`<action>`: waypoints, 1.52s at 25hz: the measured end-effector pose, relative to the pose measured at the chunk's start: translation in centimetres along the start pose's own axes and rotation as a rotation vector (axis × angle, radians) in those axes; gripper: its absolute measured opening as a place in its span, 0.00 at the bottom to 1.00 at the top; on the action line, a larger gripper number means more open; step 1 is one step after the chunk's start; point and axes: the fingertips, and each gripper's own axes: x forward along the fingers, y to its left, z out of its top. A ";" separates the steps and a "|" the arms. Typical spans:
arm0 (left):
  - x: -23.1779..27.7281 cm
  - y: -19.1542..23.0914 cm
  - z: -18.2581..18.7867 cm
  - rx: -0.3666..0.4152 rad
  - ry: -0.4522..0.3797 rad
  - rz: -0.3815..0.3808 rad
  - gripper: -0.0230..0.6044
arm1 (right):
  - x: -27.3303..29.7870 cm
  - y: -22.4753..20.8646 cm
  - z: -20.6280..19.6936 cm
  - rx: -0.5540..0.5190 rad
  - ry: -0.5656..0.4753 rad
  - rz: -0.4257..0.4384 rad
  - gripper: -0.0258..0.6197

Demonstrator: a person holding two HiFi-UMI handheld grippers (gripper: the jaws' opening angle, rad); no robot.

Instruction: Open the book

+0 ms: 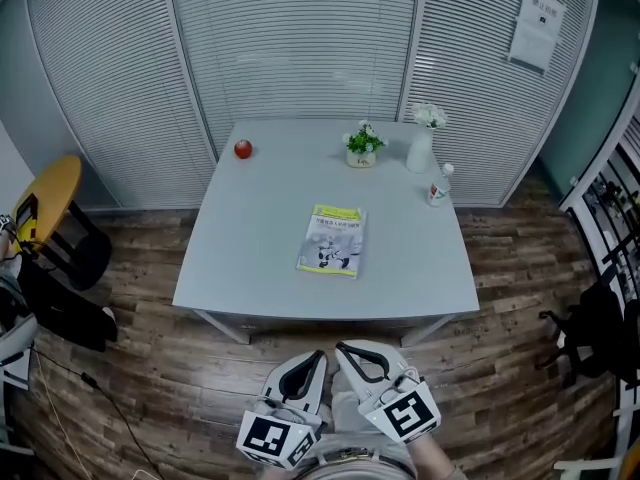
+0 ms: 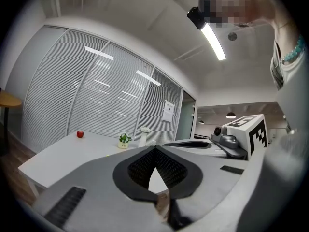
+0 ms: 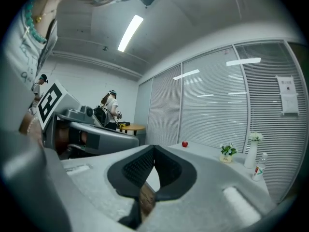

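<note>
A closed book [image 1: 333, 240] with a yellow and white cover lies flat near the middle of the grey table [image 1: 250, 268]. Both grippers hang side by side below the table's near edge, well short of the book. My left gripper [image 1: 318, 357] has its jaws shut with nothing between them; its own view [image 2: 155, 149] confirms the tips meeting. My right gripper [image 1: 342, 349] is likewise shut and empty, as its own view [image 3: 153, 148] shows. The book is hidden behind the jaws in both gripper views.
At the table's far side stand a red apple [image 1: 243, 149], a small potted plant [image 1: 362, 145], a white vase with flowers [image 1: 421, 140] and a bottle [image 1: 439, 187]. A yellow round table [image 1: 42, 200] is at left, a black chair [image 1: 590, 333] at right. Blinds line the back wall.
</note>
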 end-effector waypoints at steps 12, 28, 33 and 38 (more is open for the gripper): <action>8.5 5.4 3.2 0.028 -0.035 0.019 0.03 | 7.1 -8.1 1.0 -0.006 -0.033 0.012 0.04; 21.3 11.3 4.3 -0.016 0.021 -0.011 0.03 | 14.3 -19.5 -0.1 0.048 -0.020 0.010 0.04; 23.8 12.9 5.3 -0.018 0.003 0.007 0.03 | 15.6 -21.6 -0.6 0.048 -0.009 0.029 0.04; 25.1 13.9 5.0 -0.019 0.006 0.024 0.03 | 16.4 -23.0 -1.6 0.052 0.000 0.061 0.04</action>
